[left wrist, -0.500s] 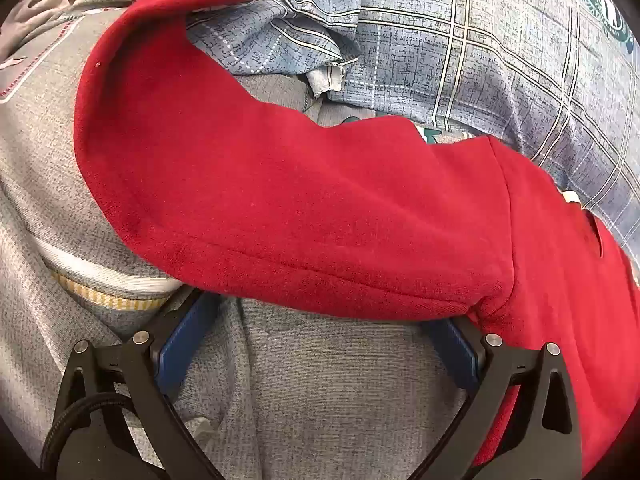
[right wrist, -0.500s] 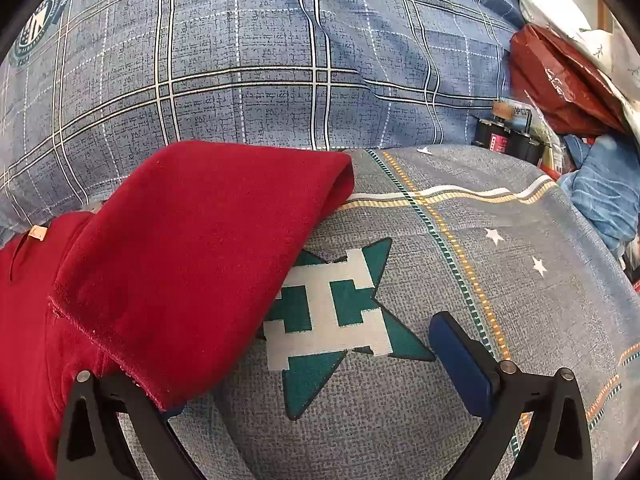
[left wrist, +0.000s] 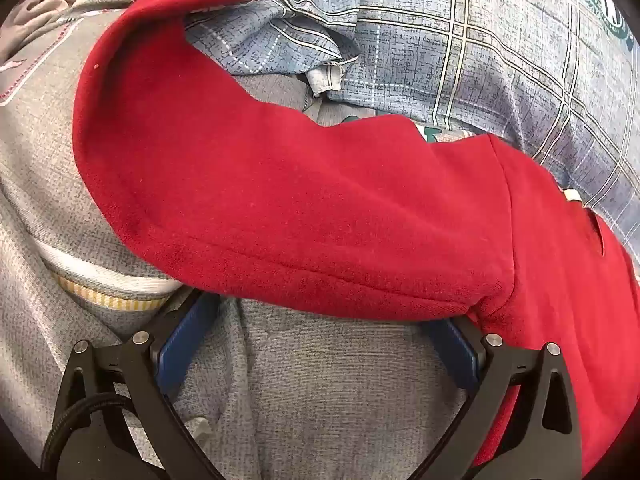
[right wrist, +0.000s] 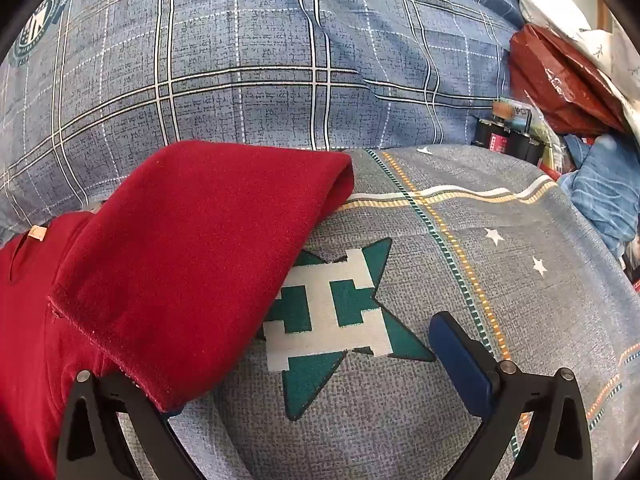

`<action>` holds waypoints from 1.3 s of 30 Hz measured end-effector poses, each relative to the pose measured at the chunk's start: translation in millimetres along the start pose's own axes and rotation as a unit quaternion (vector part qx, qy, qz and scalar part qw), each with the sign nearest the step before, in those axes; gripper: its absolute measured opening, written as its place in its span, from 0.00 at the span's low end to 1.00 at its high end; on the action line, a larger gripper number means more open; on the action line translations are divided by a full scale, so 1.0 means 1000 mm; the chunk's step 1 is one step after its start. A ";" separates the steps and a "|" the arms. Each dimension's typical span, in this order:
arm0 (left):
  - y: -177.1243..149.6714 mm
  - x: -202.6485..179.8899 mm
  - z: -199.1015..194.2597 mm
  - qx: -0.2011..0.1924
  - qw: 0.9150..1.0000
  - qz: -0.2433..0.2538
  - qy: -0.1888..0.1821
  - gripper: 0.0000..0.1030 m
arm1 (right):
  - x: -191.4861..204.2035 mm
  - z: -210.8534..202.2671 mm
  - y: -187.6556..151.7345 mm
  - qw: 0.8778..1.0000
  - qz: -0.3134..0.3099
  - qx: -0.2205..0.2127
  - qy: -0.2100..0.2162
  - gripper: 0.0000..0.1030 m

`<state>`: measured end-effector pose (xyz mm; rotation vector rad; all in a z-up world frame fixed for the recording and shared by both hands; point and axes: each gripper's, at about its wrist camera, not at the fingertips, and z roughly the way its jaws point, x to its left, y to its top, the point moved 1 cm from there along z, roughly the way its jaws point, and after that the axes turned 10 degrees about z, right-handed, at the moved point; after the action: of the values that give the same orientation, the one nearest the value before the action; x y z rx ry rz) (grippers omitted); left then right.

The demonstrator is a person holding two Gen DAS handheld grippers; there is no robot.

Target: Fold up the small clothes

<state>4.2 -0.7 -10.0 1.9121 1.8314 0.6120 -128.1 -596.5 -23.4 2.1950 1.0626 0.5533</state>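
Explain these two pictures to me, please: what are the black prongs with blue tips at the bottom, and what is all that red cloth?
There is no robot here. A person holds a hand tool in each hand, and each tool carries a wide-angle camera looking forward along its two fingers. One picture comes from the left gripper, the other from the right gripper. The blue parts are the pads on the fingers. Both grippers are open and hold nothing. The red cloth is a small red garment lying spread on a grey bedcover with a green star print. Its edge drapes over some of the pads. Behind lies a blue checked quilt. At the far right sits a pile of other things, too blurred to name.
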 end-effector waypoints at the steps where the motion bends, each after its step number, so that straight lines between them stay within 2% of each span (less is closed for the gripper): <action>1: 0.000 0.000 0.000 0.002 1.000 0.001 0.001 0.98 | 0.001 -0.003 -0.001 1.000 -0.001 0.000 -0.001 1.00; 5: 0.005 -0.002 -0.004 0.039 0.999 0.004 -0.004 0.98 | 0.003 -0.003 -0.002 1.000 -0.002 -0.001 -0.002 1.00; 8: -0.001 -0.009 -0.016 0.067 0.997 0.007 -0.031 0.98 | 0.002 -0.002 0.000 1.000 -0.001 0.000 -0.002 1.00; 15: -0.026 -0.033 -0.074 0.048 0.996 0.016 -0.071 0.98 | 0.000 -0.004 0.000 1.000 0.003 0.009 -0.001 1.00; 18: -0.034 -0.047 -0.090 0.046 0.995 0.029 -0.088 0.98 | 0.002 -0.024 -0.008 0.999 0.008 0.030 0.018 1.00; 20: -0.040 -0.056 -0.096 0.049 0.993 0.039 -0.100 0.98 | 0.006 -0.045 -0.017 1.000 0.007 0.014 0.021 1.00; 24: -0.051 -0.078 -0.110 0.053 0.989 0.060 -0.127 0.97 | 0.027 -0.096 -0.032 0.999 -0.041 -0.007 0.029 1.00; 28: -0.059 -0.094 -0.120 0.046 0.987 0.078 -0.136 0.98 | 0.052 -0.137 -0.050 0.995 -0.089 -0.001 0.050 1.00; 39: -0.092 -0.120 -0.138 0.061 0.975 0.092 -0.191 0.98 | 0.111 -0.178 -0.099 0.978 -0.190 0.020 0.083 1.00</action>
<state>-154.7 -116.4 45.6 2.1208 1.4895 0.1674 -224.4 -396.6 45.3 1.9322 1.5497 0.5487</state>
